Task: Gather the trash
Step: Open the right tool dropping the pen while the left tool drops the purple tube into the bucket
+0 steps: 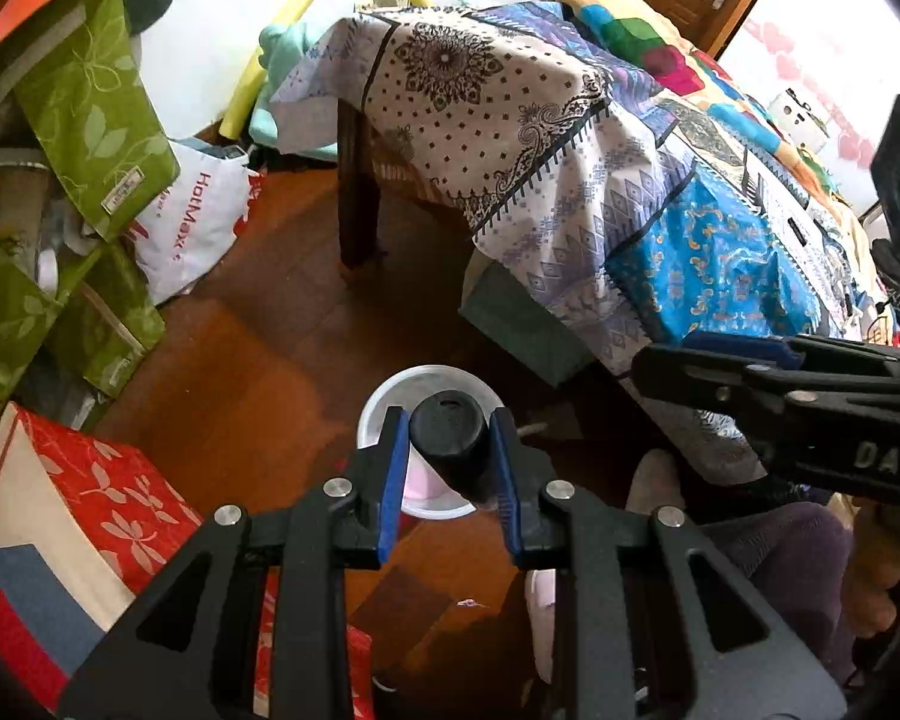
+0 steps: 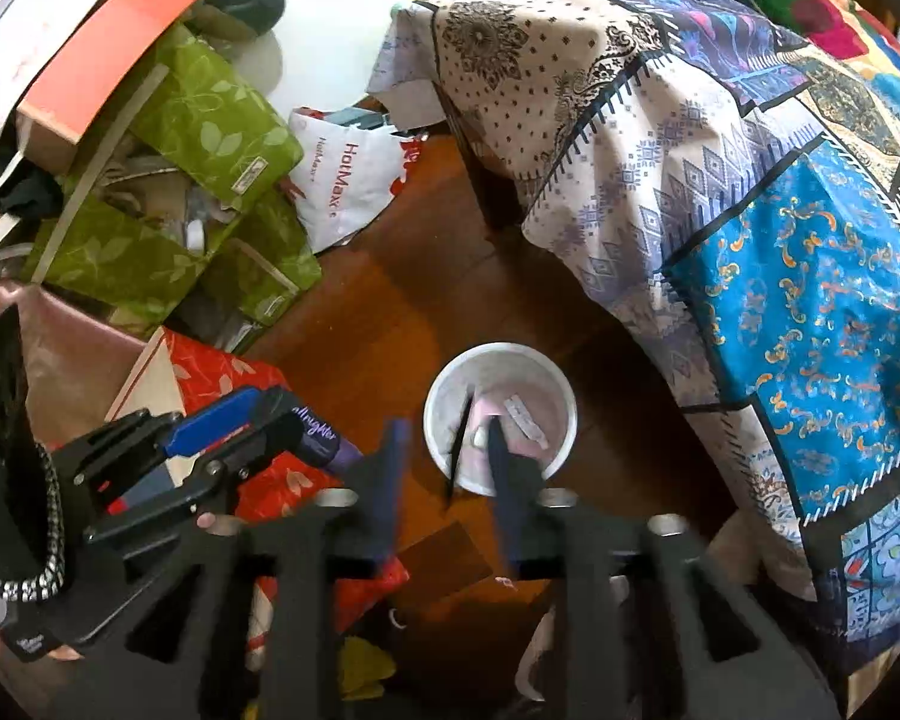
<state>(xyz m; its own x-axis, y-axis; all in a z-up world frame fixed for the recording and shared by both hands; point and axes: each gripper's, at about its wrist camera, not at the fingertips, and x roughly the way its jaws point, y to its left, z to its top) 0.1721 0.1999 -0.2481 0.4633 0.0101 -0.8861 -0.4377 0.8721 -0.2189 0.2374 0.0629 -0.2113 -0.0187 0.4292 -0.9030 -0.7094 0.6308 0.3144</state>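
Note:
A white round bin (image 1: pixel 378 402) with a pink liner stands on the wooden floor; in the right wrist view the bin (image 2: pixel 555 387) holds a pale wrapper (image 2: pixel 525 420) and a thin black stick (image 2: pixel 461 447). My left gripper (image 1: pixel 450 447) is shut on a black cylindrical bottle (image 1: pixel 450 438), held end-on just above the bin. The same bottle, purple-labelled, shows in the right wrist view (image 2: pixel 318 441) held by the left gripper (image 2: pixel 252 438). My right gripper (image 2: pixel 447 456) is open and empty, blurred, above the bin's near rim. It also shows at the right of the left wrist view (image 1: pixel 678 360).
A bed with a patterned patchwork cover (image 1: pixel 570 138) fills the right; its dark leg (image 1: pixel 357 192) stands on the floor. Green fabric boxes (image 1: pixel 90 96), a white HotMax bag (image 1: pixel 192 222) and a red flowered box (image 1: pixel 108 492) crowd the left. A person's foot (image 1: pixel 654 480) is near the bin.

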